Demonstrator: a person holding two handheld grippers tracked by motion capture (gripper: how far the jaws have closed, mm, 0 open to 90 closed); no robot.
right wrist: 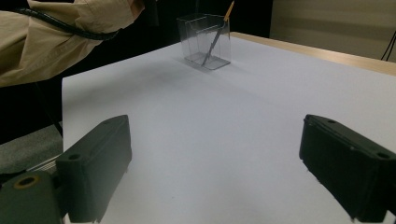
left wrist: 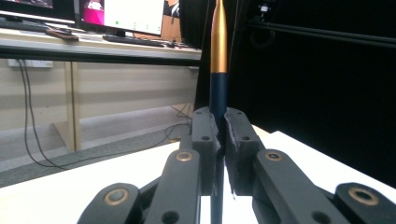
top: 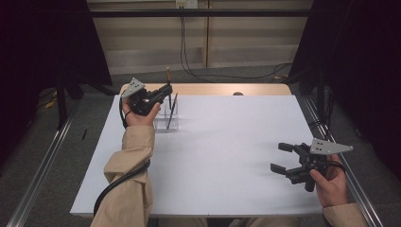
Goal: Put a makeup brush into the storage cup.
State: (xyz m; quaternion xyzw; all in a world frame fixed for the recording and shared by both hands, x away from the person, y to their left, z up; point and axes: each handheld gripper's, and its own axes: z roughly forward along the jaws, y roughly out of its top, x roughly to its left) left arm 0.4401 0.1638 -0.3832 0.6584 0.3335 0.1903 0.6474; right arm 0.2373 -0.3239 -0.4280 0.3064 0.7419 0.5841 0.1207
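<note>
Gripping a slim dark-blue pen with a gold upper section (left wrist: pixel 218 70), the left tool (top: pixel 166 90) is clamped on its barrel, upright, directly above the clear plastic box-shaped holder (top: pixel 168 118). A second dark pen (top: pixel 171 109) is leaned inside that holder. Well away from the holder, over the white table (top: pixel 222 151), the right tool (top: pixel 280 157) is held with jaws apart, nothing between them.

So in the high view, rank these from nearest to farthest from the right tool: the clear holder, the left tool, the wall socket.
1. Clear holder, across the table to the left.
2. Left tool, just beyond the holder, gripping a pen.
3. Wall socket, on the back wall.
</note>
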